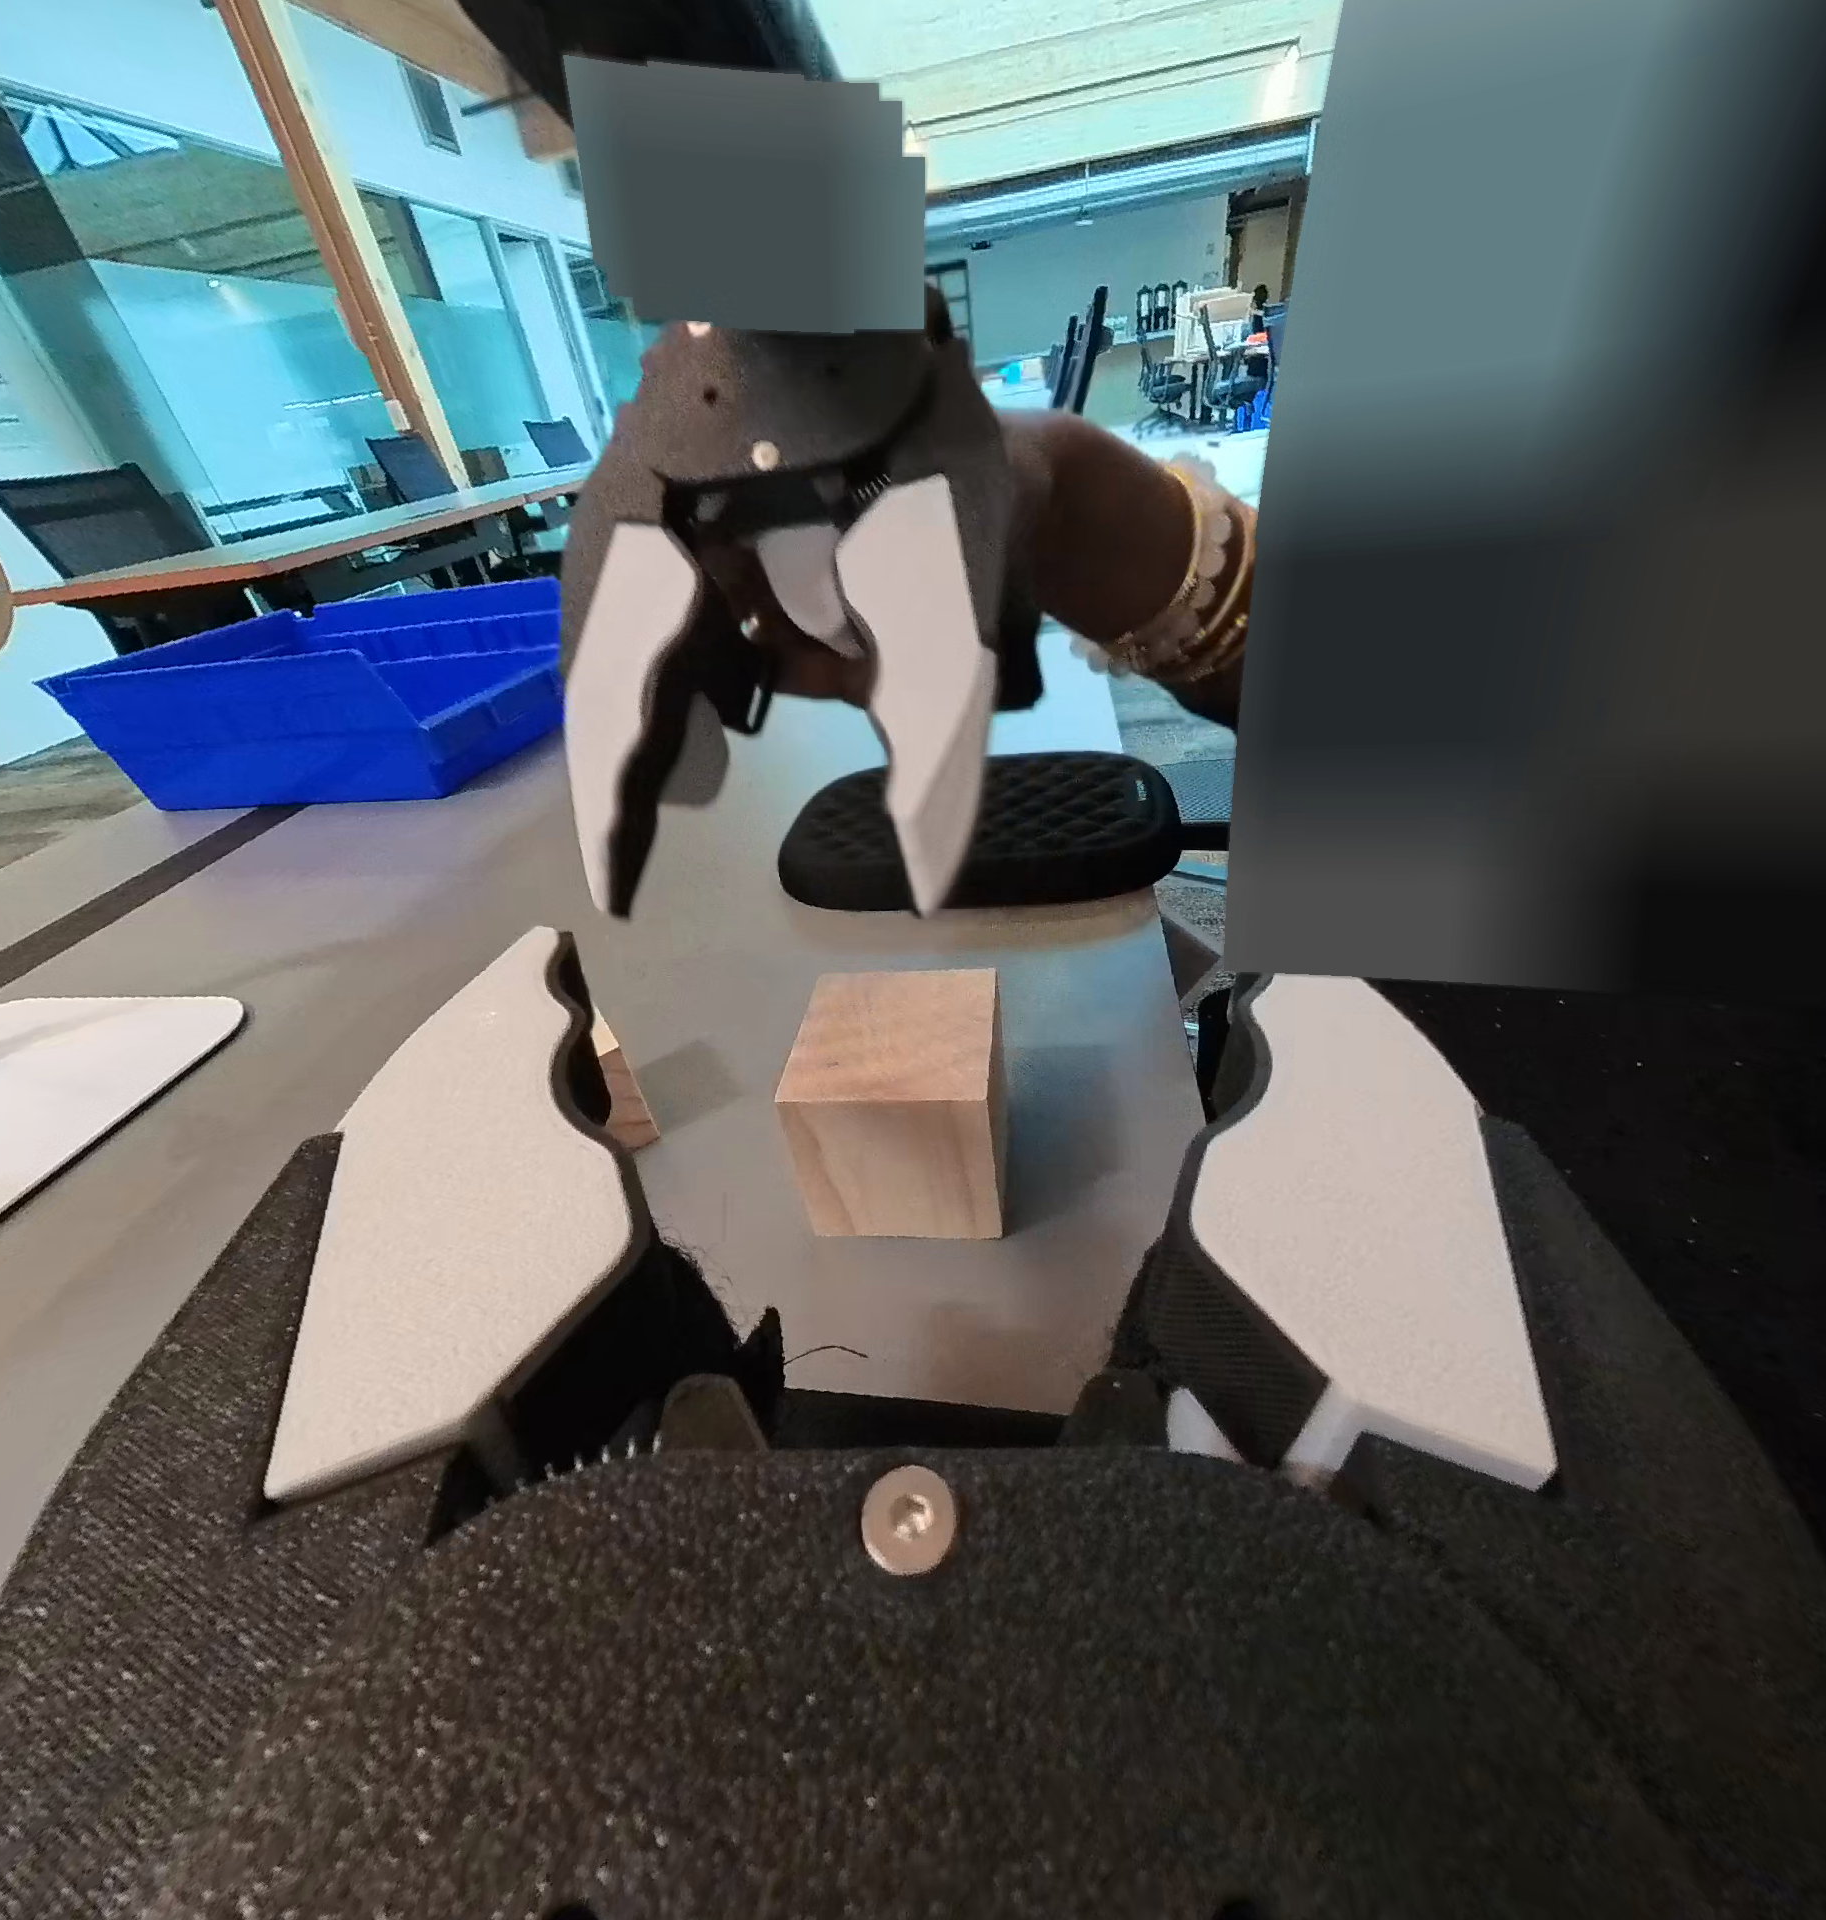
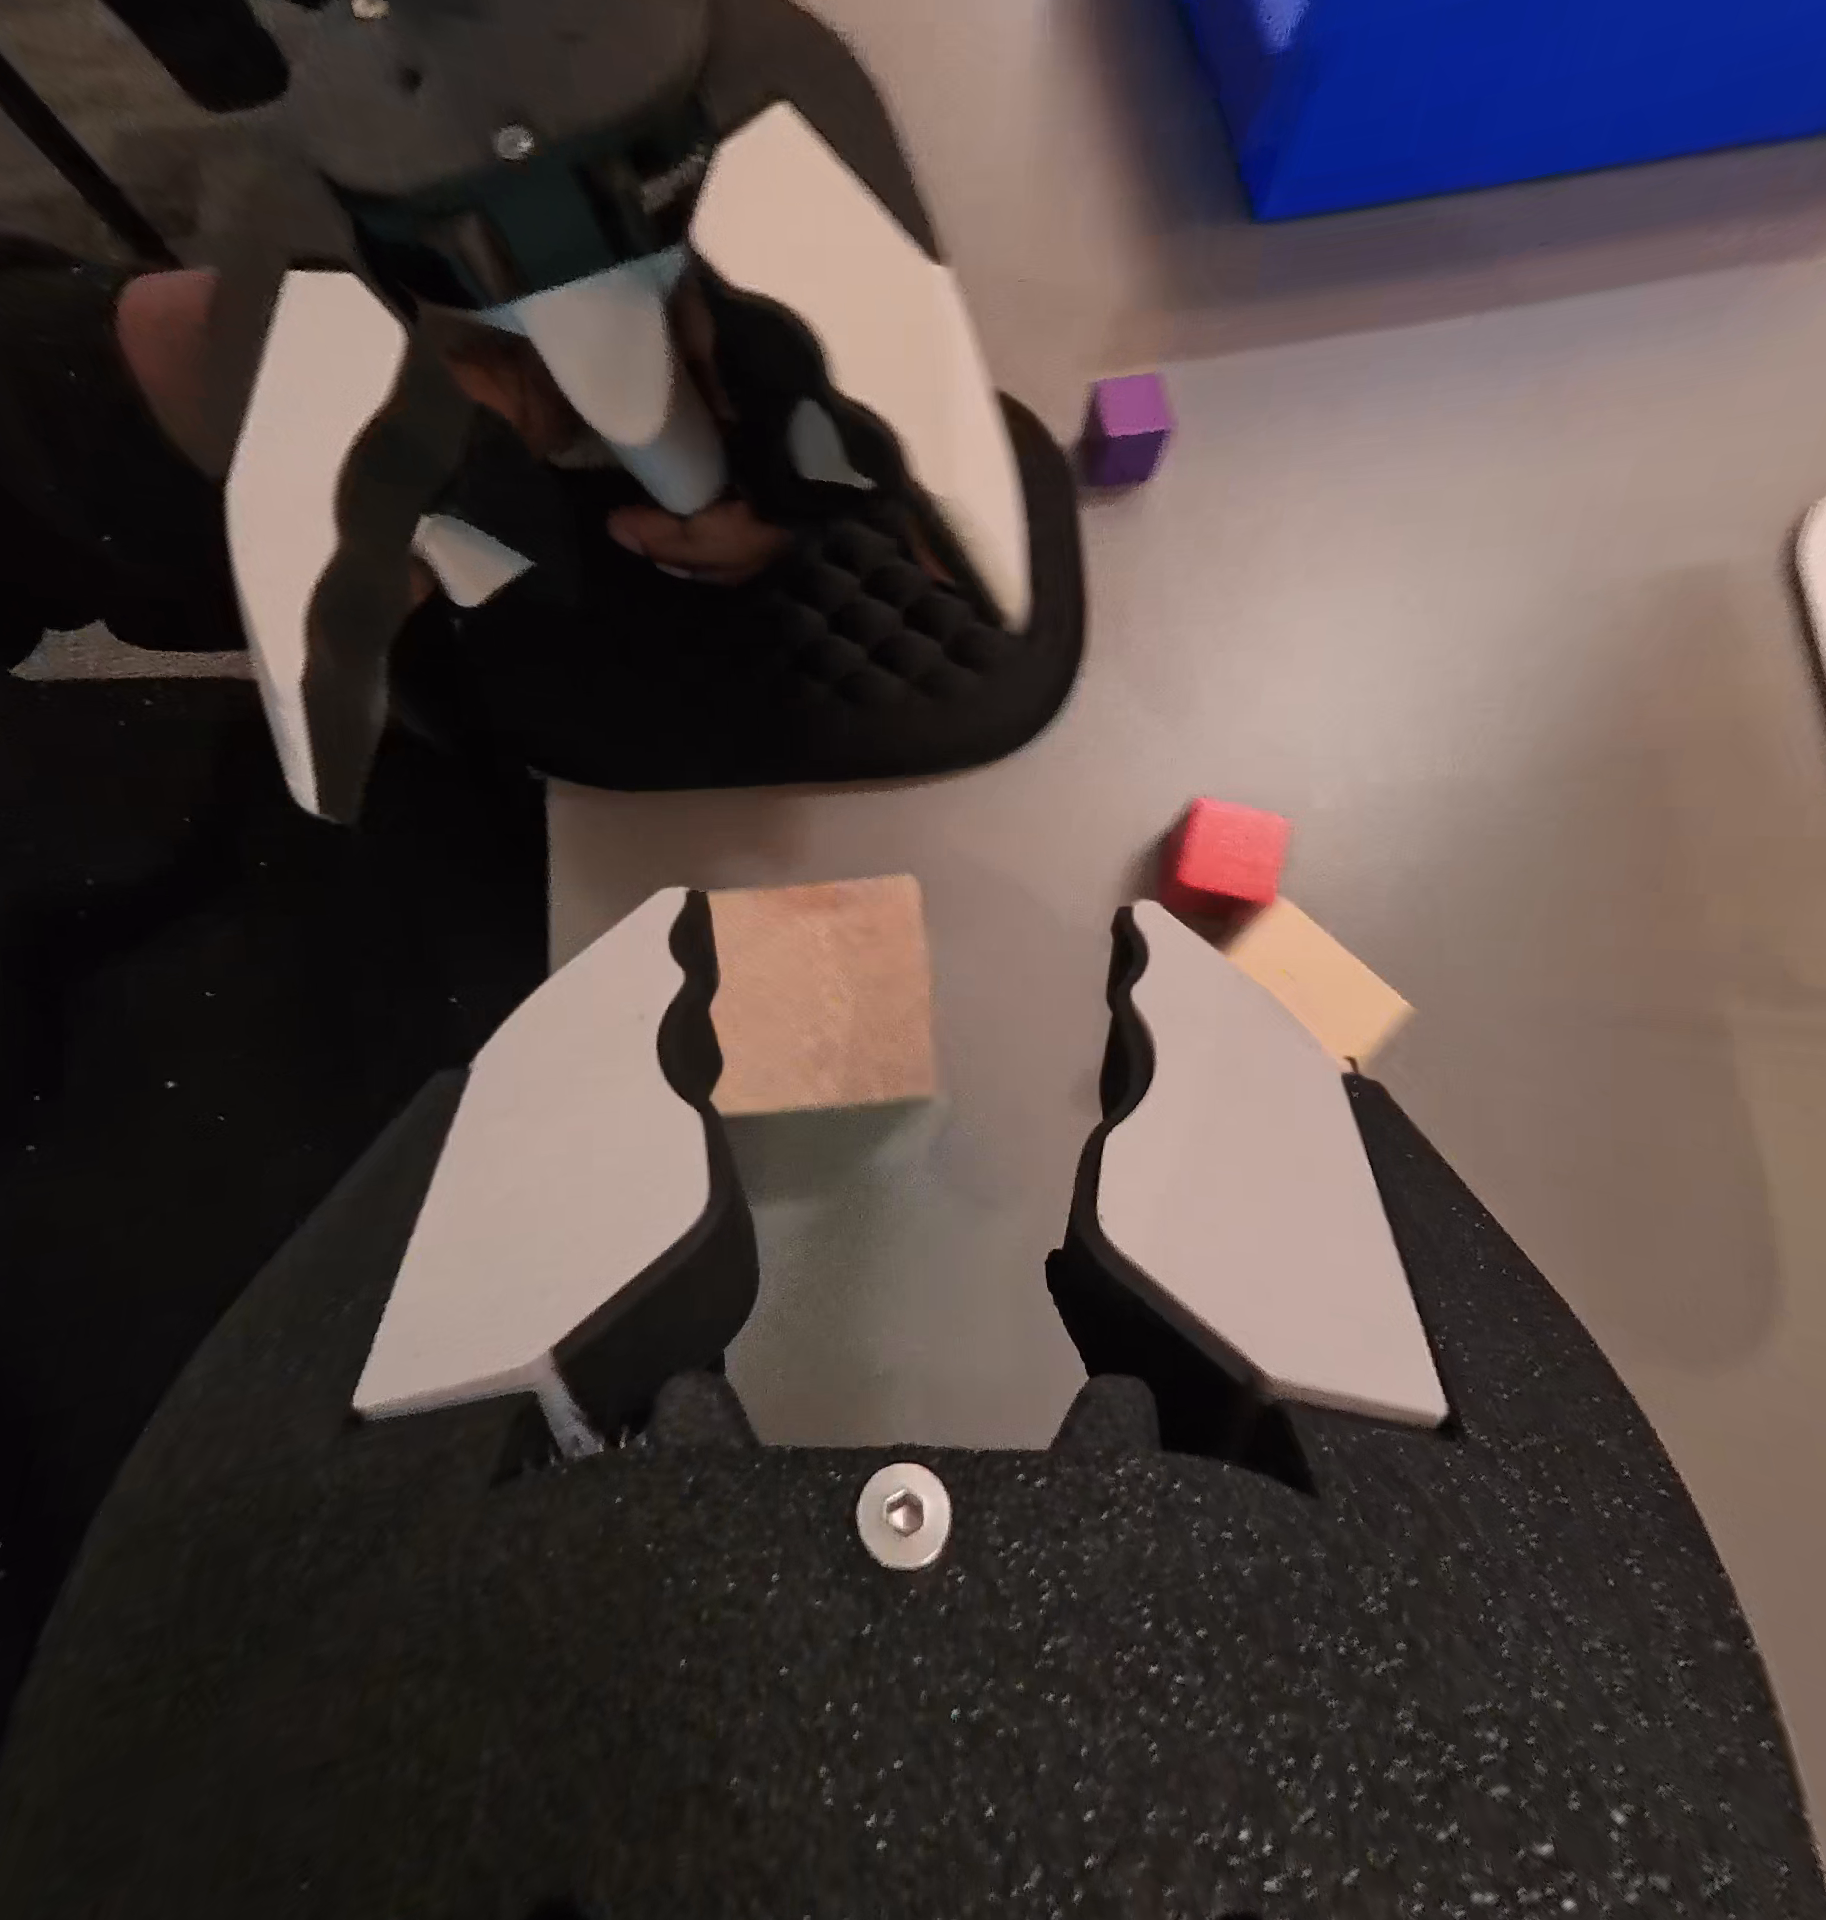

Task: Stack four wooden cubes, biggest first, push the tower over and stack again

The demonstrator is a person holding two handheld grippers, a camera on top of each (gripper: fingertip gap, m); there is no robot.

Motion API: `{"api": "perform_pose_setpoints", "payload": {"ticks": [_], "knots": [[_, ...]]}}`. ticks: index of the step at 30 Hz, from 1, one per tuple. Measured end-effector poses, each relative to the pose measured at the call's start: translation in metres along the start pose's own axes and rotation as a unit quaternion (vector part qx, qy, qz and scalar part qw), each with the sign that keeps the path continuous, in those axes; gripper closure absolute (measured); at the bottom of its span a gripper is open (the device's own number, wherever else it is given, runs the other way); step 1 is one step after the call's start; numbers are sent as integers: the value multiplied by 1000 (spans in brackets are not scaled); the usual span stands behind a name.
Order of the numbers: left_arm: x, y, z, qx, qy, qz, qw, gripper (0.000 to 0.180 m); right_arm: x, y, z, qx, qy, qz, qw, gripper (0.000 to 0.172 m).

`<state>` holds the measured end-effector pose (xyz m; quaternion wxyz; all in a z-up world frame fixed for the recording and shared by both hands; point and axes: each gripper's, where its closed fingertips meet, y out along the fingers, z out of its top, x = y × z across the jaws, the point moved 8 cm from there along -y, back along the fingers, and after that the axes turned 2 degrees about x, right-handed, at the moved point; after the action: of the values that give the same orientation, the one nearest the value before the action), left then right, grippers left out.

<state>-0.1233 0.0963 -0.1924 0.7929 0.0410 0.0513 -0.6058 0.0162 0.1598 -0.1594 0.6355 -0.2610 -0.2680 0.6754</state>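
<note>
Both your left gripper (image 1: 893,977) and right gripper (image 2: 914,925) stand released around the wooden cube (image 1: 893,1101), which looks rigid, light and flat-sided.

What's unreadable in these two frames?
- Left wrist view: small pale wooden block mostly hidden behind the left gripper finger.
- Right wrist view: cream block partly covered by the right gripper finger; blue plastic bin cut off by the top edge.
- Contact between right gripper and large wooden cube: motion blur.

Matt wooden block (image 1: 896,1101), glossy blue plastic bin (image 1: 296,707)
</note>
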Motion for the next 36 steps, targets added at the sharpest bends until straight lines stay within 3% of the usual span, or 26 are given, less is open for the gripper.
{"api": "perform_pose_setpoints", "payload": {"ticks": [5, 10, 12, 21, 25, 27, 32, 36], "knots": [[0, 0, 0, -1, 0, 0, 1000, 65, 33, -29, -14, -19, -20, -30, 999, 103], [0, 0, 0, 1, 0, 1, 1000, 65, 52, -15, -21, -55, -245, 40, 967, 110], [0, 0, 0, 0, -1, 2, 1000, 65, 63, -3, -17, -65, -269, 58, 959, 111], [-1, -1, 0, 6, -5, 2, 1000, 65, 94, 35, -17, -182, -292, 124, 931, 103], [-1, -1, 0, 3, -2, 2, 1000, 66, 95, 44, -22, -197, -301, 126, 924, 116], [-1, -1, 0, 3, -1, 3, 1000, 66, 95, 45, -23, -188, -295, 126, 929, 127], [0, 0, 0, -2, 2, 6, 1000, 65, 87, 25, -11, -170, -196, 85, 962, 128], [0, 0, 0, -1, 3, 5, 1000, 65, 50, -4, 13, -133, -116, 54, 983, 128]]}}
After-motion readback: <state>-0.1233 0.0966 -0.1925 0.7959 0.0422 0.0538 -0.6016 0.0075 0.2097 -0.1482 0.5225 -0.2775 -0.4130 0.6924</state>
